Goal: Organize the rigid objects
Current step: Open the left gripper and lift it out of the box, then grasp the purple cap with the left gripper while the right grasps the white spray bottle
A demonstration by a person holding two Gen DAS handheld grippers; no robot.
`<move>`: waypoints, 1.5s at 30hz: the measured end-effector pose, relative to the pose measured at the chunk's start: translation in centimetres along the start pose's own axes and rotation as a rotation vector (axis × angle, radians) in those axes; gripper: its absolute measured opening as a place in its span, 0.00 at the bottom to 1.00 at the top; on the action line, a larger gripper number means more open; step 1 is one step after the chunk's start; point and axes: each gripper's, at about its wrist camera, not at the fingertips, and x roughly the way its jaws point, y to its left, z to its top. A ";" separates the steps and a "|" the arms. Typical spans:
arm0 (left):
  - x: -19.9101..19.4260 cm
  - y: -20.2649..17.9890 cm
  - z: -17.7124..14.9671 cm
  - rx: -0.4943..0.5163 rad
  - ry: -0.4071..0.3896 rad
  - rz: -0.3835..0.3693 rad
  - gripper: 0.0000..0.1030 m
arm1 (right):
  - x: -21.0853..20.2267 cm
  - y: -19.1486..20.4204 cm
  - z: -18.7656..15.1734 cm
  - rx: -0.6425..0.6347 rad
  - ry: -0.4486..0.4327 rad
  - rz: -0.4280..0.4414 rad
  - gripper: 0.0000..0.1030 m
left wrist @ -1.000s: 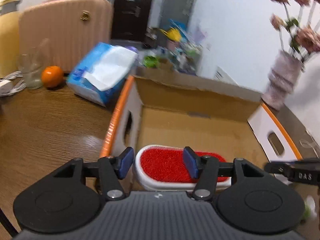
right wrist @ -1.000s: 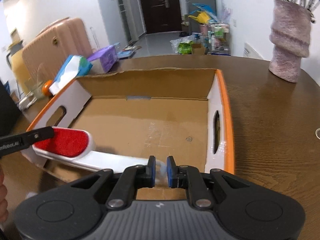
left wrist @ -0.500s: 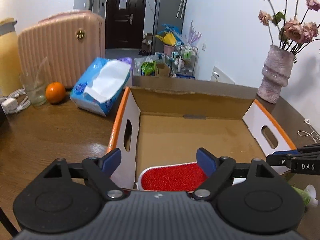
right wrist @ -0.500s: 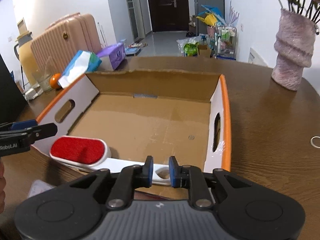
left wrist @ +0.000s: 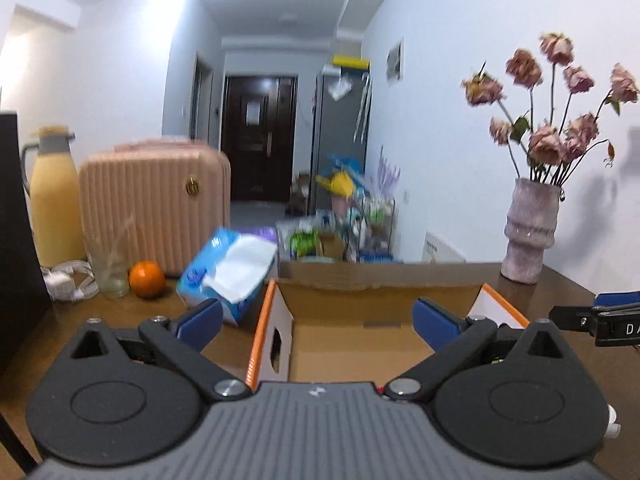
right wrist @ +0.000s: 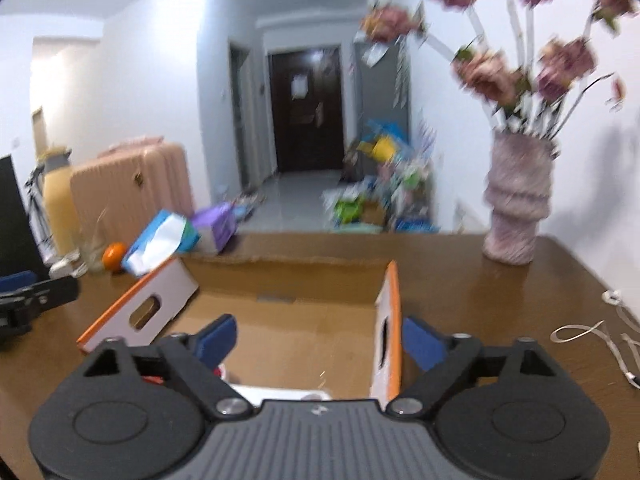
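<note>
An open cardboard box [left wrist: 276, 336] with orange-edged white flaps sits on the brown table, also seen in the right wrist view [right wrist: 152, 312]. The white lint brush [right wrist: 280, 393] with its red pad lies inside at the near edge, mostly hidden under my gripper bodies. My left gripper [left wrist: 318, 320] hovers above the box's near left side, its jaws opening wide with nothing between them. My right gripper [right wrist: 320, 340] hangs over the near right wall, jaws opening too and holding nothing. Each gripper shows at the edge of the other's view.
A pink vase [left wrist: 528, 232] of dried flowers stands at the back right. A blue tissue pack [left wrist: 228, 272], an orange [left wrist: 147, 280], a glass [left wrist: 108, 276], a pink suitcase [left wrist: 156, 208] and a yellow flask [left wrist: 54, 208] are left. A white cable [right wrist: 592, 328] lies right.
Both grippers let go of the brush, opened wide, and rose and tilted up away from the box. The brush stays in the box, now almost hidden from view.
</note>
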 end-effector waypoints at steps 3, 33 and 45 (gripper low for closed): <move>-1.3 -0.1 -0.3 0.008 -0.022 0.003 1.00 | -1.3 0.0 -1.0 0.018 -0.061 -0.033 0.91; -20.3 0.1 -8.7 -0.042 -0.027 -0.064 1.00 | -19.0 5.2 -10.4 -0.097 -0.235 0.008 1.00; -24.9 1.3 -14.4 -0.043 0.002 -0.042 1.00 | -23.4 5.9 -18.4 -0.054 -0.183 -0.017 1.00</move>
